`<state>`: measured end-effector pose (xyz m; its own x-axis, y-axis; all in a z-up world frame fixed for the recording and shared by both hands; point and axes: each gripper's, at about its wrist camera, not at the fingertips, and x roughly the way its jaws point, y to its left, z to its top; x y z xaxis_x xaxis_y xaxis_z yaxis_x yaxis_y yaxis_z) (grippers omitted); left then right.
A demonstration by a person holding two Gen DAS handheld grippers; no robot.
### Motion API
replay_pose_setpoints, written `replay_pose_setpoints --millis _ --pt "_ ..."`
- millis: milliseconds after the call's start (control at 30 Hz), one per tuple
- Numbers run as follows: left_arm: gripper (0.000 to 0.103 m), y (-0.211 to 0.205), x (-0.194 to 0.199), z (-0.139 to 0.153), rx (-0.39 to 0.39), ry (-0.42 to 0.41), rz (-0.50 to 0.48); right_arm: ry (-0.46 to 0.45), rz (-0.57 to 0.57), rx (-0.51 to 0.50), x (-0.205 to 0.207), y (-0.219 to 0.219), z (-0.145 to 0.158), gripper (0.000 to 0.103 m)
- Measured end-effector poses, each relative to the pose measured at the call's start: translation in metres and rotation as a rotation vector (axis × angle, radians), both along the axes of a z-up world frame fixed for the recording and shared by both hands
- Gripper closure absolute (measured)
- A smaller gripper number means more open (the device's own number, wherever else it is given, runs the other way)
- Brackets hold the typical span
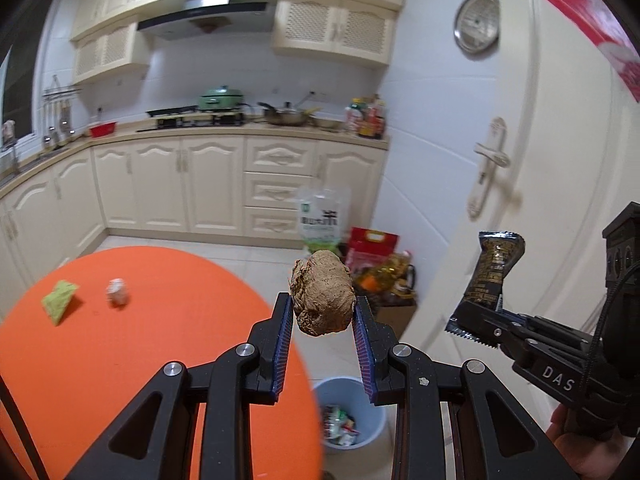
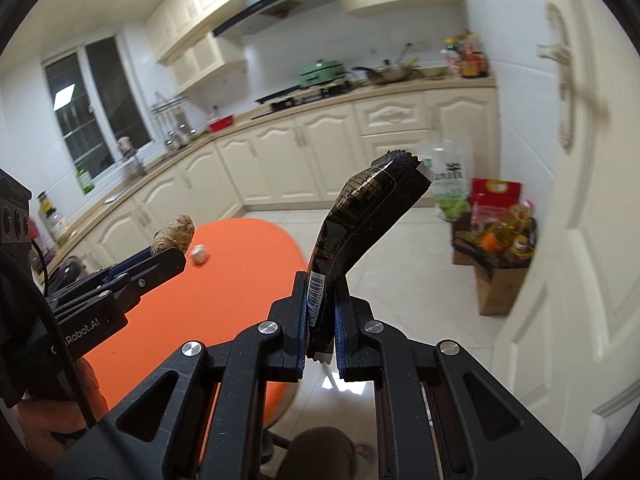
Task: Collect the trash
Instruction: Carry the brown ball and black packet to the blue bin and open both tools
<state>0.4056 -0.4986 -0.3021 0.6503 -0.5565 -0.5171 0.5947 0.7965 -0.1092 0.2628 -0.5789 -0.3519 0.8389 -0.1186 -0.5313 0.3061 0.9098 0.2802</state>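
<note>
Now | left tool [image 1: 322, 316] pinching ginger root [image 1: 323, 297], body reads "Robot.AI" | right tool [image 2: 322, 312] pinching black wrapper [image 2: 360, 216], barcode showing, body reads "DAS" | orange bench [image 1: 140, 360]

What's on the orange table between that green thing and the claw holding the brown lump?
One small crumpled white wad sits between the green sponge and the left gripper; otherwise bare orange table, shown in the left wrist view.

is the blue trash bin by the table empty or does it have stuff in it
Not empty. The blue bin on the floor beside the orange table has crumpled wrappers at its bottom, far below the rim.
</note>
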Motion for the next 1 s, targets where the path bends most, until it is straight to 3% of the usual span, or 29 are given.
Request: replay_pose_setpoints --millis 333,600,867,1000 --pt "0.077 -0.086 0.045 -0.026 0.041 0.075 -0.093 0.058 -0.078 0.049 -0.009 -0.066 -0.033 0.092" --pt "0.077 -0.151 0.098 -0.086 0.157 0.215 -0.136 0.173 -0.09 0.172 0.014 -0.122 -0.112 0.092" --pt "0.076 -0.243 0.156 -0.132 0.283 0.289 -0.163 0.269 -0.083 0.27 0.035 -0.159 -0.181 0.091" --pt "0.076 -0.279 0.181 -0.148 0.332 0.311 -0.156 0.307 -0.083 0.305 0.043 -0.172 -0.209 0.086"
